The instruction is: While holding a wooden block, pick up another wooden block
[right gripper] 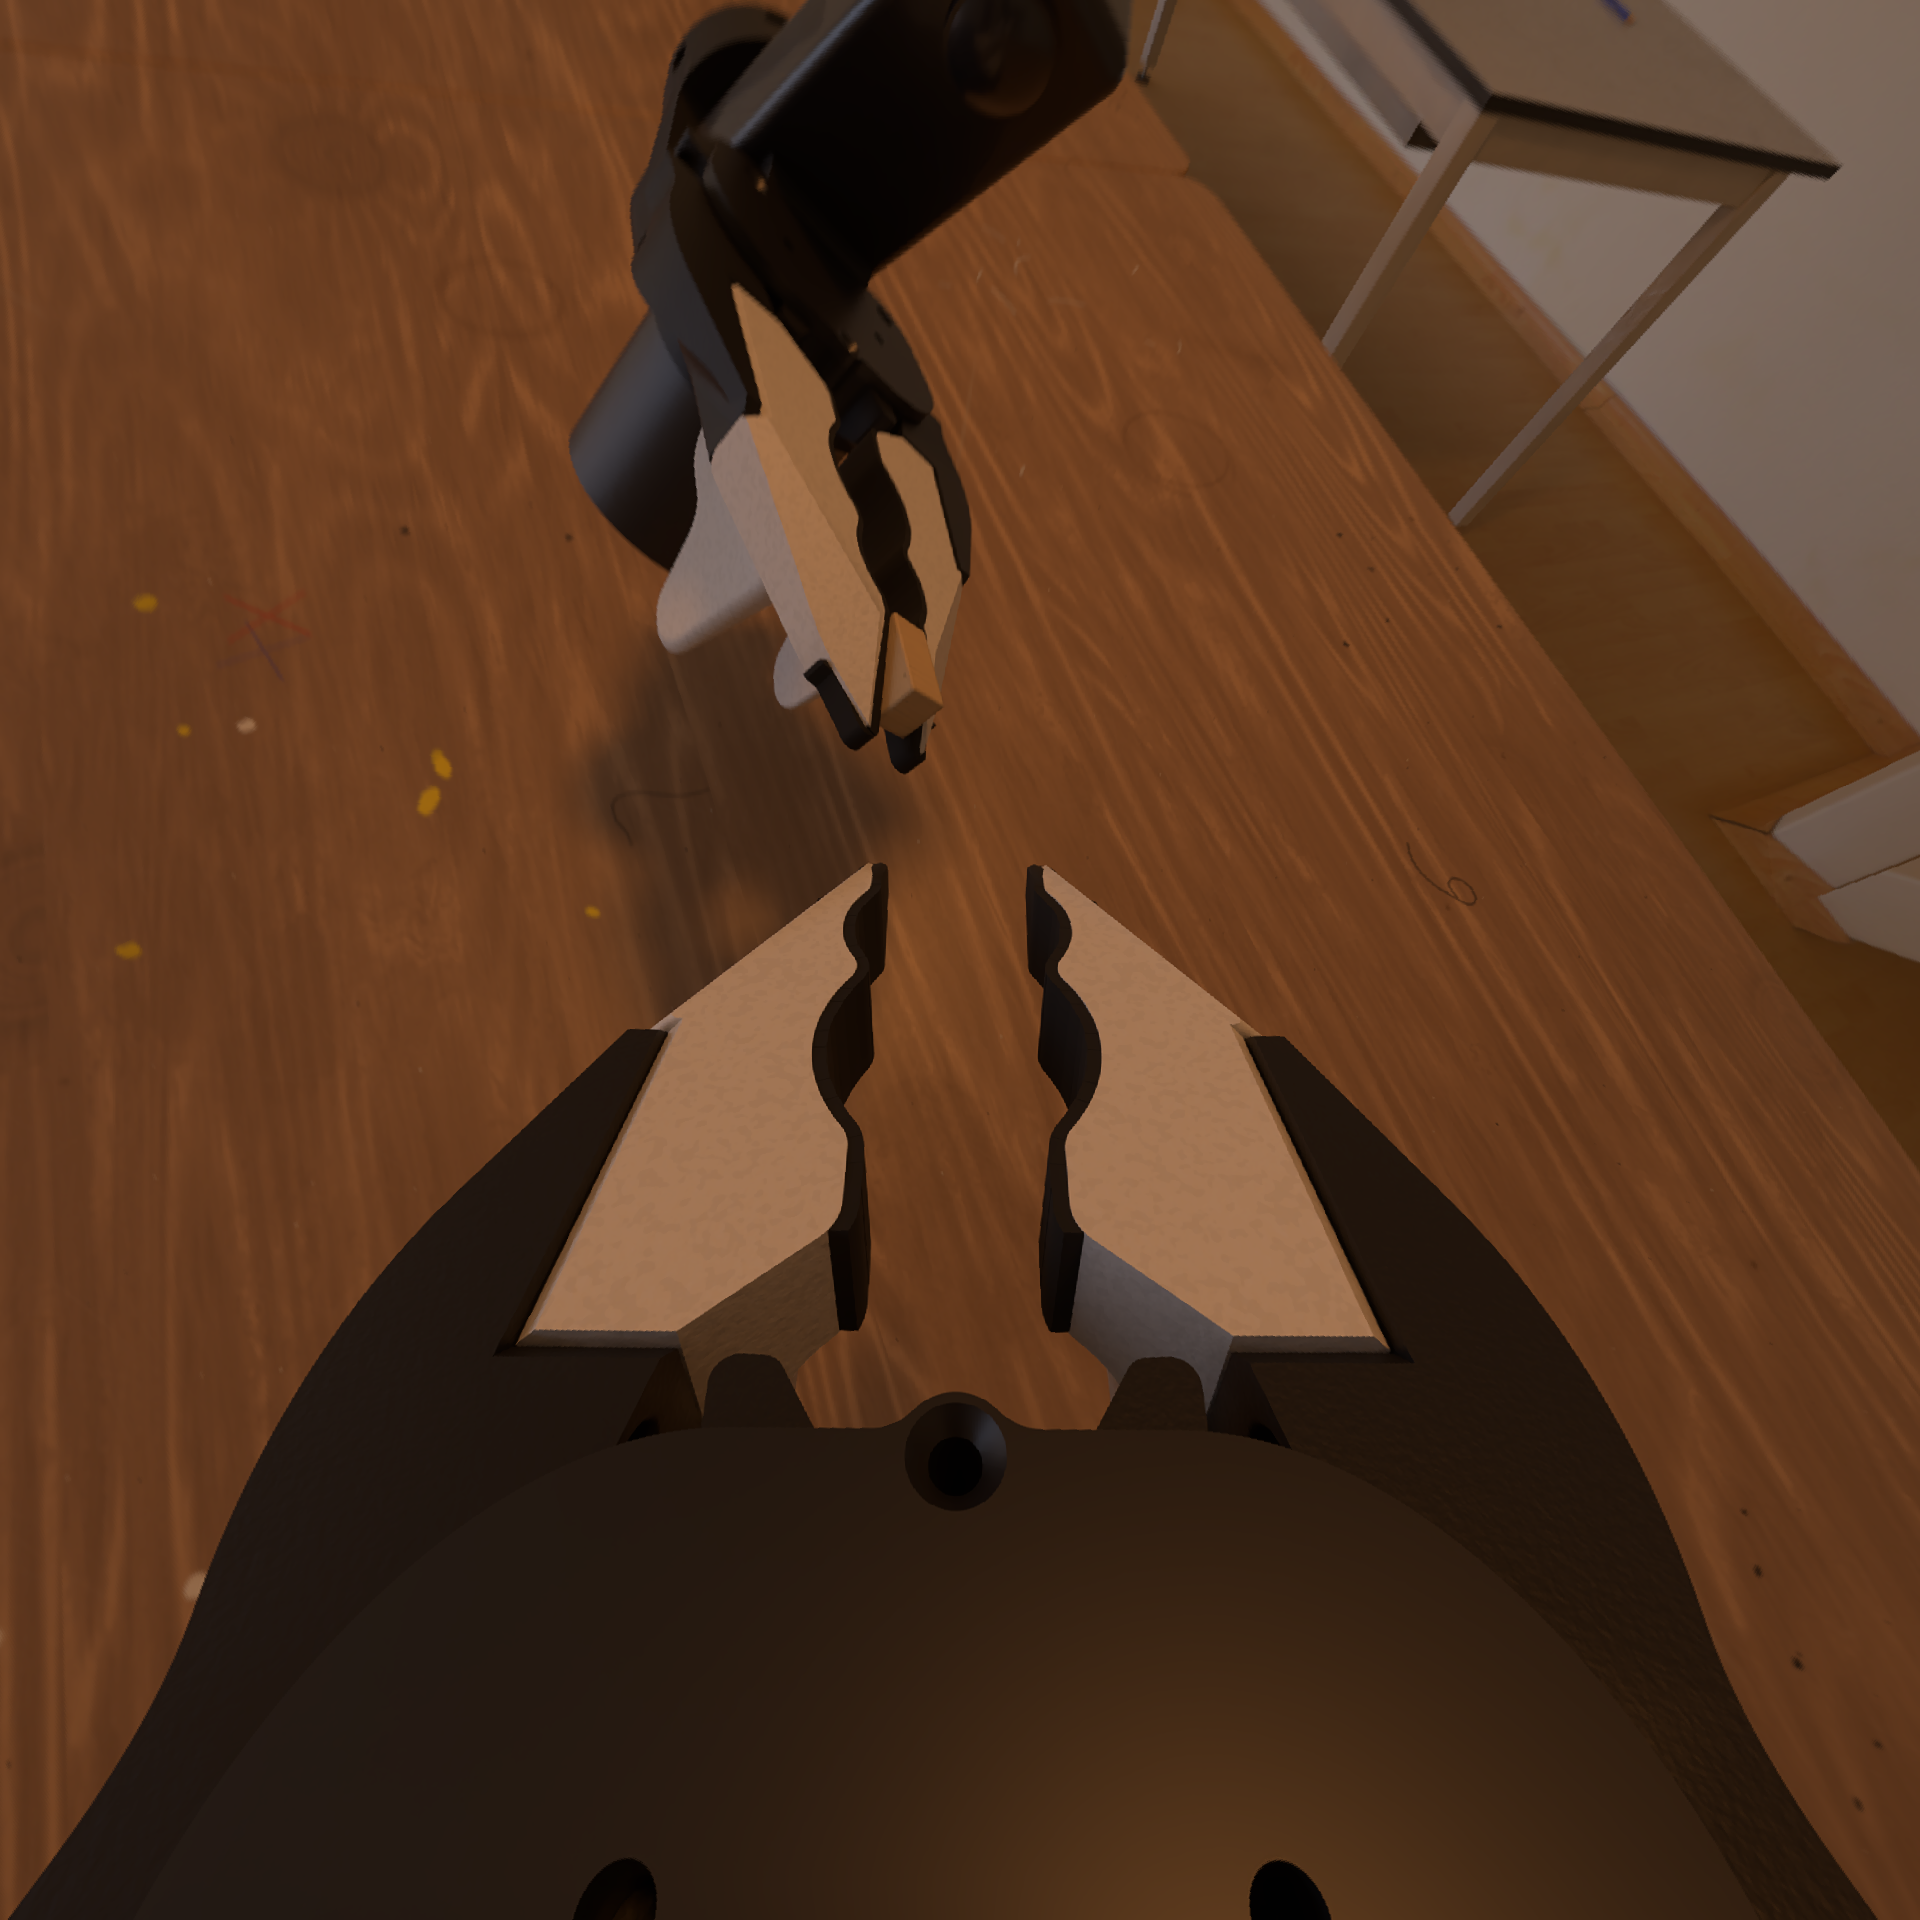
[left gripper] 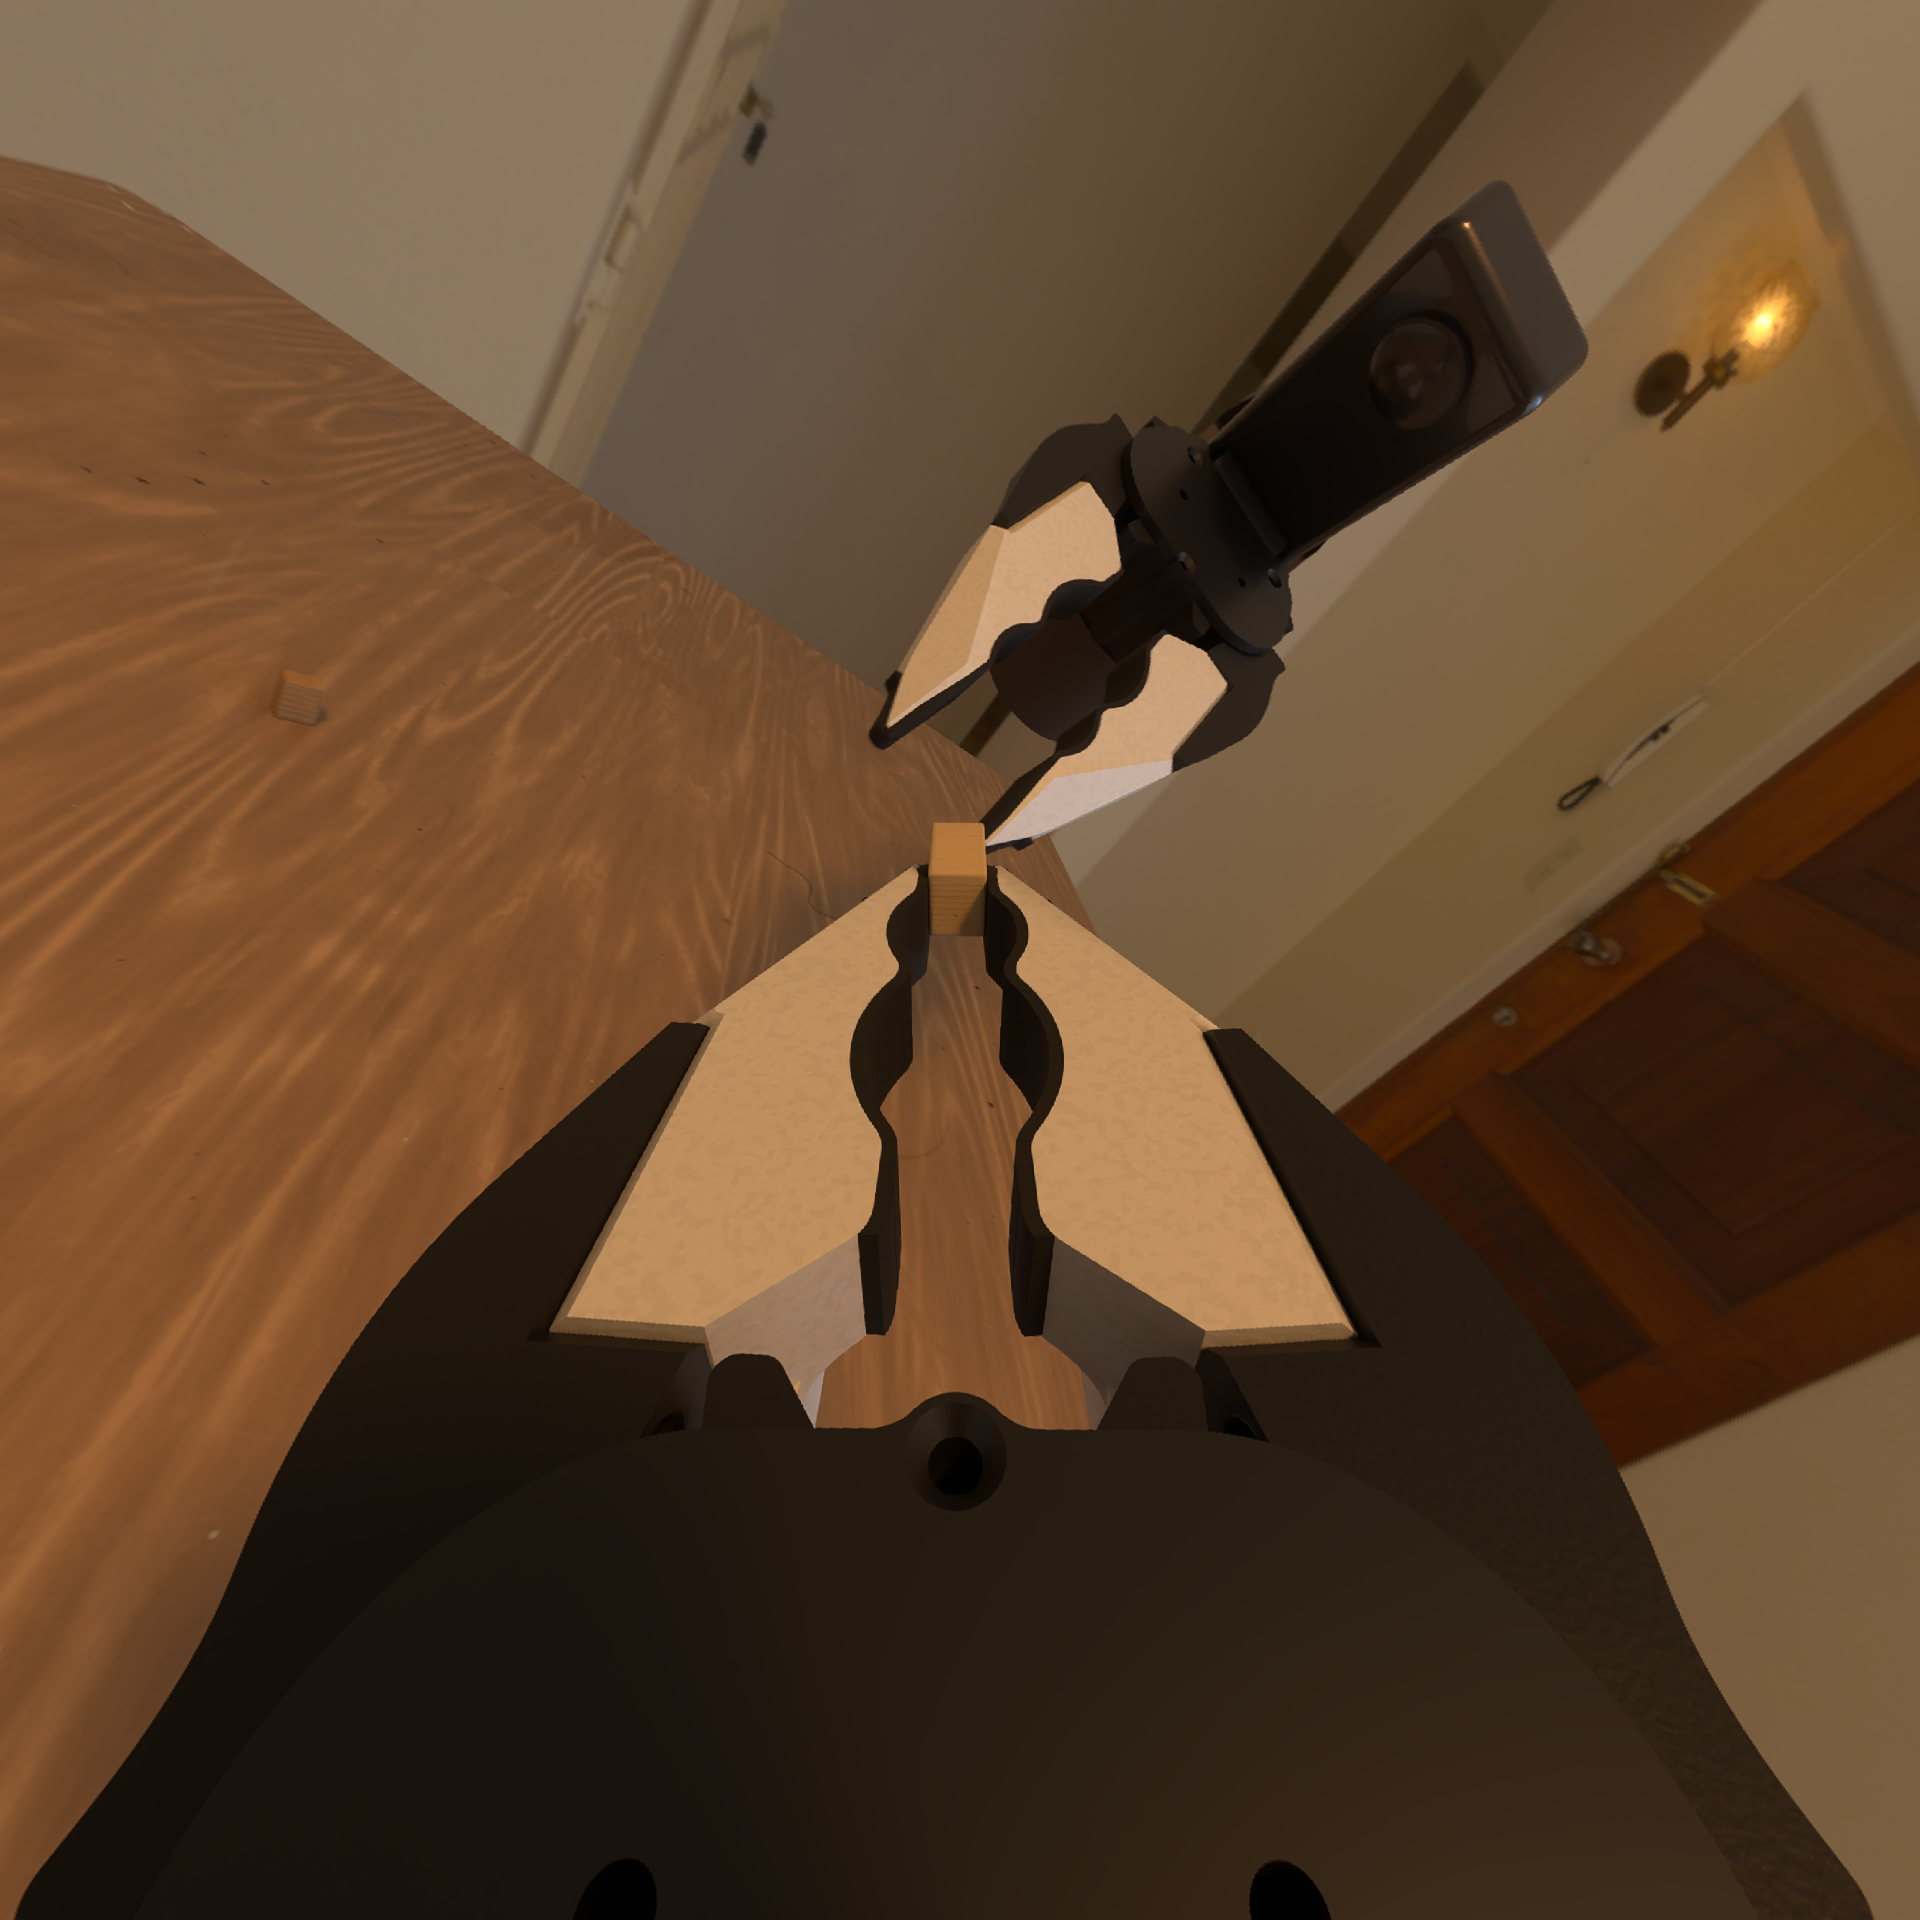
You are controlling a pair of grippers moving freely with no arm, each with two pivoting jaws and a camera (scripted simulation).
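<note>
Wooden grain fills most of both views: the table (left gripper: 312, 1039) is warm brown, swirled, dotted with small yellow specks in the right wrist view.

Far left in the left wrist view, the second wooden block (left gripper: 300, 696) sits alone on the table, small, pale, squarish, well apart from both grippers. It is not in the right wrist view.

Centre: my left gripper (left gripper: 956, 883) is clamped on the first wooden block (left gripper: 957, 878), pinched right at the fingertips, end grain showing as fine lines. The right wrist view confirms it: the same block (right gripper: 912, 681) is held at the tips above the table.

Right: my right gripper (left gripper: 945, 774) has its jaws apart and nothing between them; it hangs close to the held block, one tip just beside it. In its own view the right gripper (right gripper: 956, 883) looks down at bare table between the fingers.

Step in hand, as I judge it: first block secured, second not yet picked. Next move calls for travelling to the far block, squaring the jaws over it, then closing, all without loosening the left grip.

Fingers are pale, matte, wedge-shaped, with scalloped dark inner edges; bodies matt black. A grey metal-legged side table (right gripper: 1558, 135) stands at the far right.
</note>
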